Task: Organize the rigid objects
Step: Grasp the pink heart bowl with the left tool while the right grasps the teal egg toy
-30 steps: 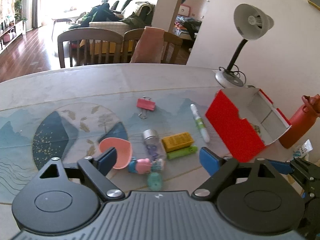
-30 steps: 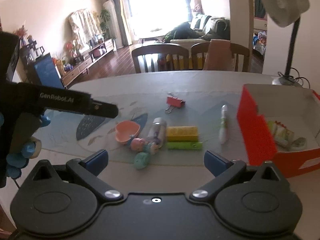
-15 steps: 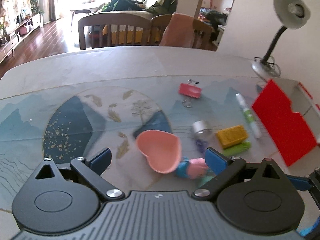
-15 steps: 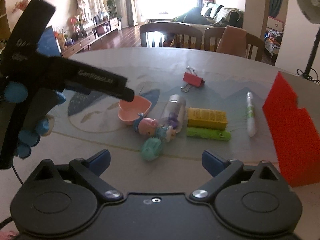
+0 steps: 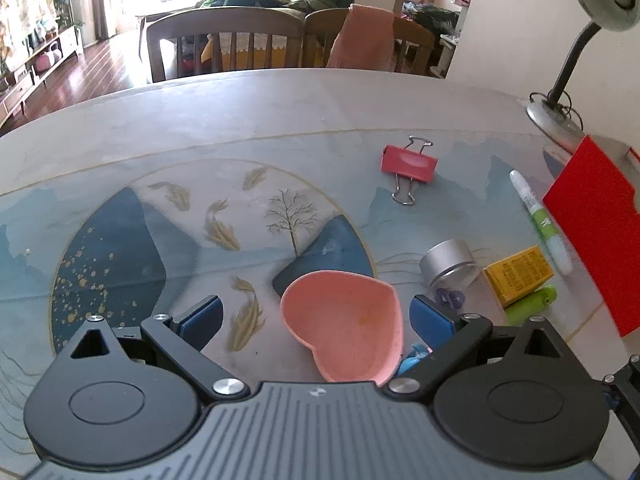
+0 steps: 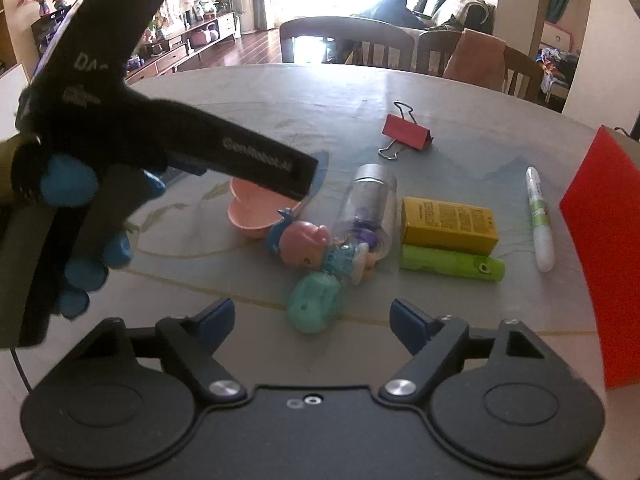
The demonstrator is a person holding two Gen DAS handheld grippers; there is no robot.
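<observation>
A pink heart-shaped dish (image 5: 346, 322) lies on the table between the open fingers of my left gripper (image 5: 316, 316), nearer the right finger; it also shows in the right wrist view (image 6: 256, 210), partly hidden by the left gripper's body. Beside it lie a pink doll (image 6: 316, 248), a teal toy (image 6: 314, 302), a clear bottle with silver cap (image 6: 370, 200), a yellow box (image 6: 448, 220), a green tube (image 6: 452, 266), a white-green pen (image 6: 540, 218) and a red binder clip (image 6: 406, 130). My right gripper (image 6: 312, 318) is open and empty, just before the teal toy.
A red cardboard box (image 5: 596, 232) stands at the table's right edge, also in the right wrist view (image 6: 608, 240). A grey desk lamp (image 5: 572, 60) stands behind it. Wooden chairs (image 5: 224, 46) line the far side of the table.
My left gripper has moved left and forward, so the pink dish now lies between its fingers. My right gripper has come closer to the toys. Both stayed open.
</observation>
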